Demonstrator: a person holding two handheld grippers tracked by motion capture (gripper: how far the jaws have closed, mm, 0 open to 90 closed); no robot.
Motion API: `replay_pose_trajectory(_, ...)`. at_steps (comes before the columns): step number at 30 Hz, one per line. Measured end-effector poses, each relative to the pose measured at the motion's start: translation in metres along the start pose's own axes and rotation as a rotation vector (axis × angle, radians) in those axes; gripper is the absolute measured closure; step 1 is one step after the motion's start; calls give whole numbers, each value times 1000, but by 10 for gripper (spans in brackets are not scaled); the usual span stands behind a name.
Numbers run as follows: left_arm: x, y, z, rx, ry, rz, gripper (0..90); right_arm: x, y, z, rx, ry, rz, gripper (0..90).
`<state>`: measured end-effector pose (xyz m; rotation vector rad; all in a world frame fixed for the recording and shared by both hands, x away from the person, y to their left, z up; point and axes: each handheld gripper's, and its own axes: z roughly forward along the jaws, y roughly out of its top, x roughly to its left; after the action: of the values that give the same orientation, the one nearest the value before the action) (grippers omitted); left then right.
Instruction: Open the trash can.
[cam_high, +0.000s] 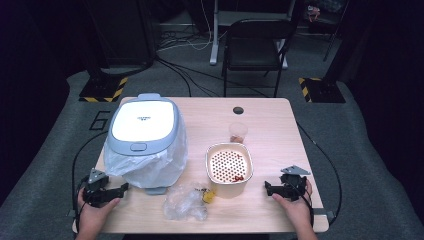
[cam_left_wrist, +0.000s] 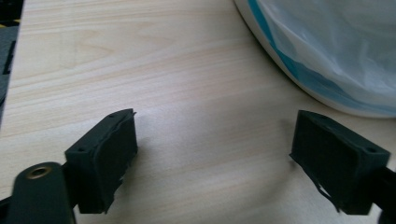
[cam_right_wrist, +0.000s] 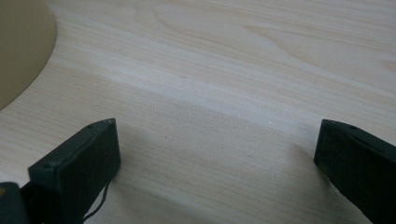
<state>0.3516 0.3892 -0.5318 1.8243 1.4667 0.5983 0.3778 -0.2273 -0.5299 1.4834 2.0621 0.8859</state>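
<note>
My left gripper (cam_high: 121, 188) rests wide open and empty beside the bin (cam_high: 145, 142). My right gripper (cam_high: 268, 188) gapes empty too, near the strainer bowl (cam_high: 229, 168)

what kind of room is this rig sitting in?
Looks like a lab or studio recording space, not a home: cables trail over grey carpet, hazard-striped stand bases flank the wooden table, and a folding chair stands behind it.

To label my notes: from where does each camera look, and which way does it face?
High view: above the near table edge, facing forward and down; both hands, left gripper, right gripper.
Left gripper view: along open jaws, toward the lined bin.
Right gripper view: along open jaws; bowl at left.
All share the table.
</note>
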Motion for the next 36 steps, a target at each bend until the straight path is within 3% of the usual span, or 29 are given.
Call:
replay_pose_trajectory(3, -1, 0, 1, -2, 16, 11, 146, 0, -1, -1, -9, -4, 1, 61)
replay_pose_trajectory(4, -2, 0, 1, 2, 15, 2, 146, -1, -2, -5, -38, -5, -4, 181)
replay_pose_trajectory(7, -5, 1, 3, 10, 34, 44, 145, -2, -3, -6, -42, 1, -8, 201)
replay_pose_trajectory(11, -5, 1, 3, 5, 33, 36, 168, -2, -3, -8, -44, -3, -6, 296)
replay_pose_trajectory(12, -4, 1, 1, 6, 38, 44, 185, -1, -2, -10, -33, 6, -20, 402)
replay_pose_trajectory(13, -4, 1, 1, 6, 38, 44, 212, -1, -2, -10, -33, 6, -20, 402)
replay_pose_trajectory(14, -3, 0, 1, -13, 37, 29, 242, 3, 1, -15, -20, 18, -13, 463)
replay_pose_trajectory(15, -2, 1, -1, 3, 32, 28, 261, 5, 3, -18, -27, 22, -14, 477)
replay_pose_trajectory(17, -3, 0, 0, -10, 38, 26, 271, 7, 5, -21, -32, 23, -10, 487)
replay_pose_trajectory(18, -3, 0, -1, 4, 36, 29, 272, 12, 14, -30, -41, 57, 13, 505)
replay_pose_trajectory(19, -3, 0, -1, 4, 36, 29, 273, 12, 14, -30, -41, 57, 13, 505)
replay_pose_trajectory(20, -3, 1, -1, 5, 36, 29, 273, 18, 24, -39, -55, 89, -3, 526)
replay_pose_trajectory(25, -4, 0, 0, -14, 46, 22, 273, 28, 48, -58, -80, 121, -38, 542)
replay_pose_trajectory(26, -4, 0, 1, -17, 46, 14, 272, 33, 62, -66, -100, 155, -49, 558)
replay_pose_trajectory(27, -4, 0, 1, -14, 51, 21, 272, 33, 62, -66, -100, 155, -49, 558)
replay_pose_trajectory(28, -4, 1, 0, -4, 55, 23, 272, 38, 75, -73, -109, 180, -65, 562)
replay_pose_trajectory(29, -4, 1, 0, -4, 55, 23, 272, 38, 75, -73, -109, 180, -65, 562)
replay_pose_trajectory(30, -4, 1, 1, -8, 56, 20, 272, 43, 88, -78, -130, 185, -81, 558)
replay_pose_trajectory(33, -4, 1, 1, -10, 54, 20, 271, 47, 100, -80, -142, 208, -82, 556)
replay_pose_trajectory(34, -4, 1, 0, 1, 49, 21, 271, 51, 108, -78, -141, 249, -70, 557)
replay_pose_trajectory(36, -4, 1, 0, 1, 51, 21, 271, 60, 115, -73, -128, 258, -91, 569)
